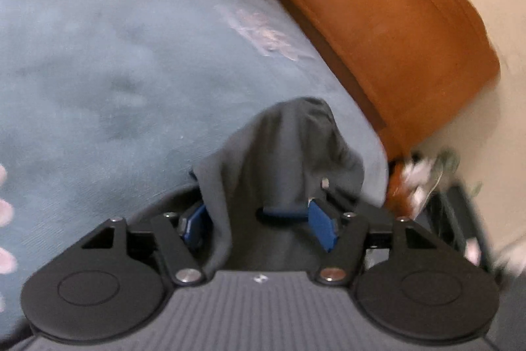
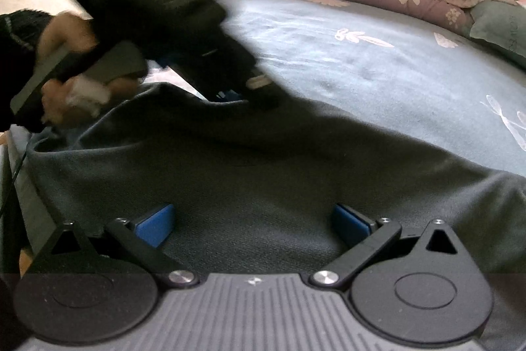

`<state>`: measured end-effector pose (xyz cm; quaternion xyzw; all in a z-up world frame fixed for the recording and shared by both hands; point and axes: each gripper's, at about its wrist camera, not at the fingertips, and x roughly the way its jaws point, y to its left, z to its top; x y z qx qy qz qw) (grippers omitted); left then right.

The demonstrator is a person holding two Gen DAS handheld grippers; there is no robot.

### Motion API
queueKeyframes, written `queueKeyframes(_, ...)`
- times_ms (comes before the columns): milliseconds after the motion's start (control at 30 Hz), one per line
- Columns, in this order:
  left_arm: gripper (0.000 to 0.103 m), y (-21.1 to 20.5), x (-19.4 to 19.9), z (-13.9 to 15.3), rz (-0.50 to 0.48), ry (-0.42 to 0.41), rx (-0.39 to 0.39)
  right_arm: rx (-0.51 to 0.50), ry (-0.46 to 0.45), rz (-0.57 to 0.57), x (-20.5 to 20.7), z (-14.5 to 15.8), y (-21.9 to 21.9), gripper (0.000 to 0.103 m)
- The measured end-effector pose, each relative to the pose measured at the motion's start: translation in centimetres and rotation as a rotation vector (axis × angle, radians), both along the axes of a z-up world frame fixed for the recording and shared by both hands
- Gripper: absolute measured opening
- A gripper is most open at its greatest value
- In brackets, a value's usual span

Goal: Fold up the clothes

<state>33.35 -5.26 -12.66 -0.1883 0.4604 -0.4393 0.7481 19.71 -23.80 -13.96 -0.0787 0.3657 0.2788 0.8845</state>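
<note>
Two grippers: left gripper pinches dark grey garment above the bed; right gripper spread wide.
Garment: draped over bed edge.
Risk: thin pinch — fabric may slip.

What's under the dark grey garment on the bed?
The dark grey garment lies on the blue-green bedsheet, which shows all around it. Whether anything else lies beneath is hidden by the cloth. The left gripper has a bunch of it between its fingers.
</note>
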Motion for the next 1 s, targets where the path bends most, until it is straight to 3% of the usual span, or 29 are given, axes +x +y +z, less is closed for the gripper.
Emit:
queueKeyframes(267, 0.065, 0.6, 3.8, -1.4, 0.175, 0.153, -0.133, -0.046, 0.004, -0.015, -0.1, 0.9, 0.7, 0.103)
queueKeyframes(333, 0.065, 0.9, 3.3, -0.8, 0.163, 0.117, -0.108, -0.05, 0.008, -0.017, -0.2, 1.0, 0.6, 0.103)
queueKeyframes(533, 0.068, 4.2, 1.9, 0.8, 0.162, 0.118, -0.137, -0.043, 0.009, -0.02, -0.5, 1.0, 0.4, 0.103)
queueKeyframes(633, 0.07, 3.6, 0.8, 0.4, 0.131, 0.105, -0.069, -0.04, 0.011, -0.02, 0.0, 1.0, 0.4, 0.103)
queueKeyframes(867, 0.073, 1.0, -1.9, -0.2, 0.012, 0.076, -0.028, -0.039, 0.01, -0.014, -0.1, 1.0, -0.1, 0.103)
queueKeyframes(1000, 0.073, 0.6, -0.8, -0.9, 0.054, 0.064, 0.027, -0.044, 0.01, -0.015, -0.1, 1.1, -0.1, 0.103)
